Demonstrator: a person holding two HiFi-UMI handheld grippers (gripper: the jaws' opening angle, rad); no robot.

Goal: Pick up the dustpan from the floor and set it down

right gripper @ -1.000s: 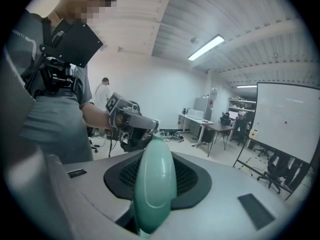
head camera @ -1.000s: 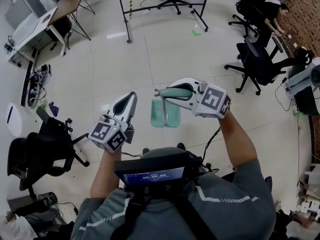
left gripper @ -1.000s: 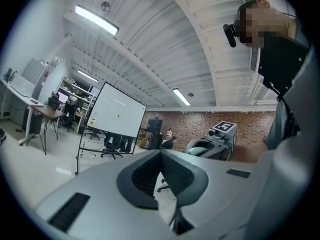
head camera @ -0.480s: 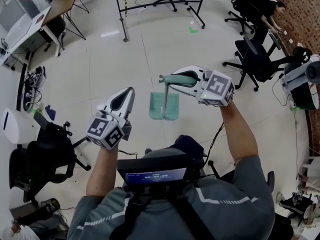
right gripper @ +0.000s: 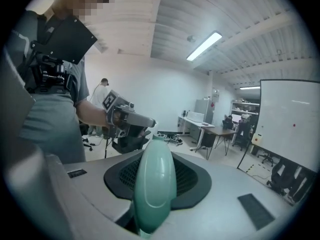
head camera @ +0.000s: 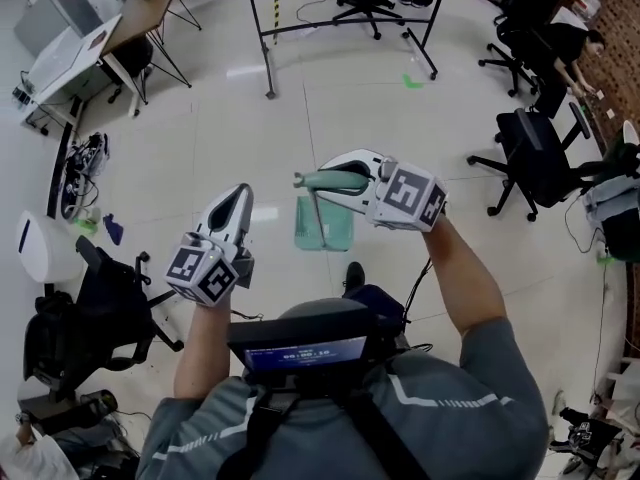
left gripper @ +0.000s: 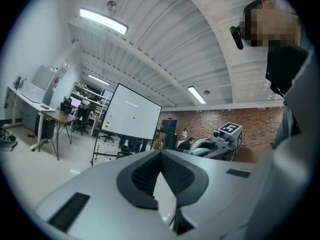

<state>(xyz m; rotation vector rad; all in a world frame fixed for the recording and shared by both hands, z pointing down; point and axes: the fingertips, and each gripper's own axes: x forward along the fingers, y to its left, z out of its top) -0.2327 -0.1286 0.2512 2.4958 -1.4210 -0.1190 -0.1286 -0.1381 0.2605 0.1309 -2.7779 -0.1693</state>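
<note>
A mint-green dustpan (head camera: 322,224) hangs above the white tiled floor by its long upright handle. The handle's rounded grip (right gripper: 154,183) lies between the jaws of my right gripper (head camera: 333,181), which is shut on it and tilted slightly down. In the right gripper view the grip fills the gap between the dark pads (right gripper: 192,176). My left gripper (head camera: 236,200) is held to the left of the dustpan, apart from it, pointing level. Its jaws meet at the tips (left gripper: 160,153) with nothing between them. Each gripper shows in the other's view: the left gripper (right gripper: 127,119), the right gripper (left gripper: 220,143).
A whiteboard stand (head camera: 340,13) is ahead, with desks (head camera: 100,38) at far left. Black office chairs are at right (head camera: 535,153) and at near left (head camera: 90,308). A white bin (head camera: 40,248) and cables (head camera: 80,163) lie at left. The person's shoe (head camera: 355,276) is just below the dustpan.
Both grippers and the hanging dustpan have travelled across the floor with the person and sit a little further left in the head view. The right grip on the handle is unchanged.
</note>
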